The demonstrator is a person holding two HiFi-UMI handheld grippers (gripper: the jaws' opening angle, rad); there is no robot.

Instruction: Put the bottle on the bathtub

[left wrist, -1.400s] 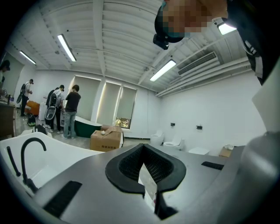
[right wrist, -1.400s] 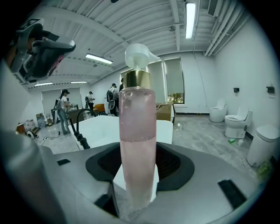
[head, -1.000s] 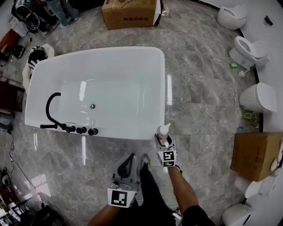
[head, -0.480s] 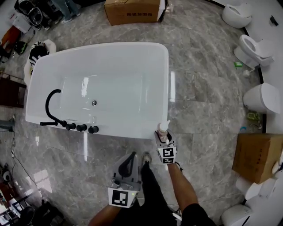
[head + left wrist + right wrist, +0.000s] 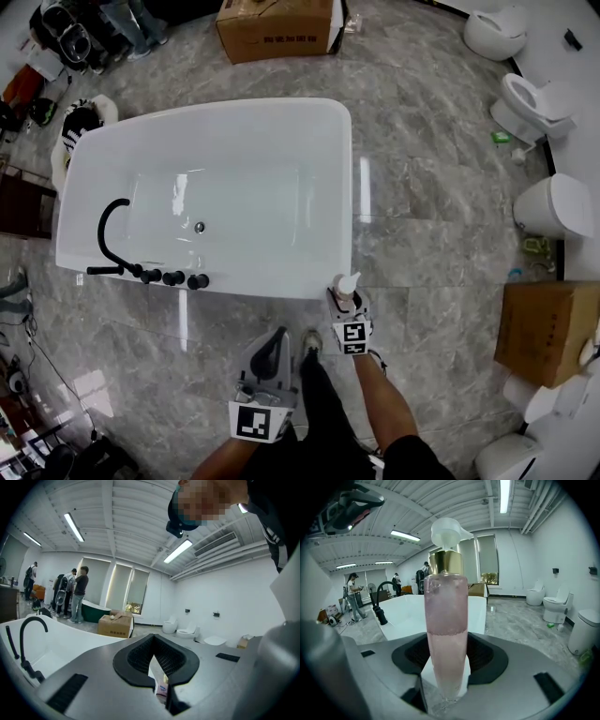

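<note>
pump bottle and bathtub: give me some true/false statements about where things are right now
1. The right hand-held gripper holds the pump bottle upright. True.
2. The bottle already stands on the bathtub. False: it is in the gripper's jaws at the tub's near right corner, not yet set down.
3. The black faucet is at the tub end nearest the bottle. False: it is at the opposite end.
4. The left hand-held gripper holds nothing. True.
5. A cardboard box sits inside the tub. False: it is on the floor beyond it.

Right gripper (image 5: 445, 688) grips upright pink pump bottle (image 5: 446, 616).
</note>
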